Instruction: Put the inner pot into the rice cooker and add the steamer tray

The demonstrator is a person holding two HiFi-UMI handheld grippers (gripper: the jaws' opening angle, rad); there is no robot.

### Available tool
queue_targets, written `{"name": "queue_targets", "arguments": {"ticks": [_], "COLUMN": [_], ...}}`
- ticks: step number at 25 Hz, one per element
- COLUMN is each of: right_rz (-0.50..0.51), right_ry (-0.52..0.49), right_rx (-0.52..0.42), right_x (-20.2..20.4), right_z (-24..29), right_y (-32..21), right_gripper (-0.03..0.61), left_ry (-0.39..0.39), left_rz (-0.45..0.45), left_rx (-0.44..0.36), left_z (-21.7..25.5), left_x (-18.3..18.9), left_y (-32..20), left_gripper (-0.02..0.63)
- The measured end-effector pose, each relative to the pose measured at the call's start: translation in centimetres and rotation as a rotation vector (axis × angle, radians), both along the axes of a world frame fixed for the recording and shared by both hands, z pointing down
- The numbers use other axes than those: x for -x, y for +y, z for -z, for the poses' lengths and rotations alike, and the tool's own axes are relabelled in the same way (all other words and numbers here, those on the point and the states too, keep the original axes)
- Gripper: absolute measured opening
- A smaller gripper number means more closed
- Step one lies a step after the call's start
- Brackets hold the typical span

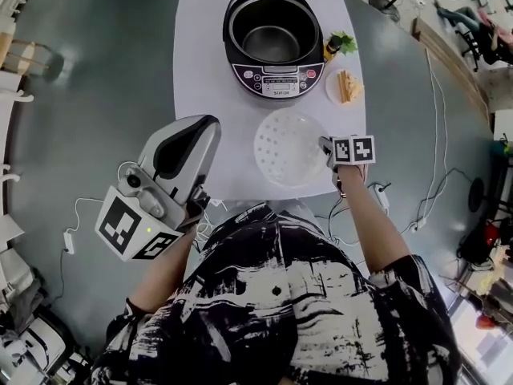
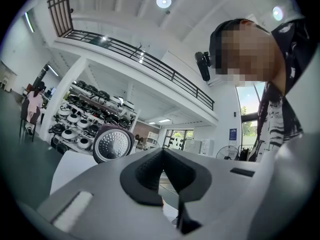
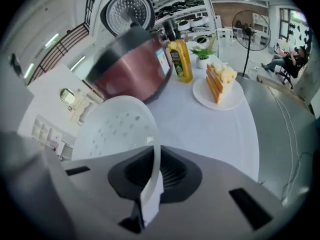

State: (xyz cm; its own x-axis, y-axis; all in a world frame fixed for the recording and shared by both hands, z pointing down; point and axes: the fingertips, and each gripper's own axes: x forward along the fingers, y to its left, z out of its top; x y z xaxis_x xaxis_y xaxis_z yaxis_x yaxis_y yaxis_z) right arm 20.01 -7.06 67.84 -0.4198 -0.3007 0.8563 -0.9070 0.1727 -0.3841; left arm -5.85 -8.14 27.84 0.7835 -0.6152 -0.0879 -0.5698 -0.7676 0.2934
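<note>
The rice cooker [image 1: 278,80] stands open at the far end of the white table, with the inner pot [image 1: 271,45] seated inside it. The white perforated steamer tray [image 1: 288,147] lies on the table nearer to me. My right gripper [image 1: 330,152] is at the tray's right rim and points steeply down. In the right gripper view the steamer tray [image 3: 115,129] runs between the jaws of the right gripper [image 3: 156,166], which is shut on its thin rim. My left gripper [image 1: 207,127] is held level above the table's near left edge, shut and holding nothing, as the left gripper [image 2: 162,156] shows in its own view.
A plate with a slice of cake [image 1: 346,87] and a small plant [image 1: 341,44] sit to the right of the cooker. An oil bottle [image 3: 180,59] stands beside the cooker [image 3: 130,64]. The cooker's lid [image 2: 114,143] is raised. Cables lie on the floor around the table [image 1: 208,70].
</note>
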Motion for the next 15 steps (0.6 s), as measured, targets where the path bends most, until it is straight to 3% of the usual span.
{"name": "queue_targets", "arguments": {"ticks": [6, 11, 15], "right_rz": [0.077, 0.099, 0.05], "right_ry": [-0.145, -0.174, -0.153], "right_rx": [-0.162, -0.397, -0.463], "right_x": [0.1, -0.2, 0.3], "right_z": [14.6, 27.3, 30.4], "right_y": [-2.4, -11.1, -19.6], "right_gripper": [0.006, 0.003, 0.003], "left_ry": [0.041, 0.064, 0.071], "left_rz": [-0.011, -0.014, -0.005], "left_rx": [-0.017, -0.03, -0.036], "left_z": [1.0, 1.6, 1.6], "left_x": [0.0, 0.4, 1.0], "left_y": [-0.1, 0.0, 0.0], "left_gripper": [0.005, 0.005, 0.005]}}
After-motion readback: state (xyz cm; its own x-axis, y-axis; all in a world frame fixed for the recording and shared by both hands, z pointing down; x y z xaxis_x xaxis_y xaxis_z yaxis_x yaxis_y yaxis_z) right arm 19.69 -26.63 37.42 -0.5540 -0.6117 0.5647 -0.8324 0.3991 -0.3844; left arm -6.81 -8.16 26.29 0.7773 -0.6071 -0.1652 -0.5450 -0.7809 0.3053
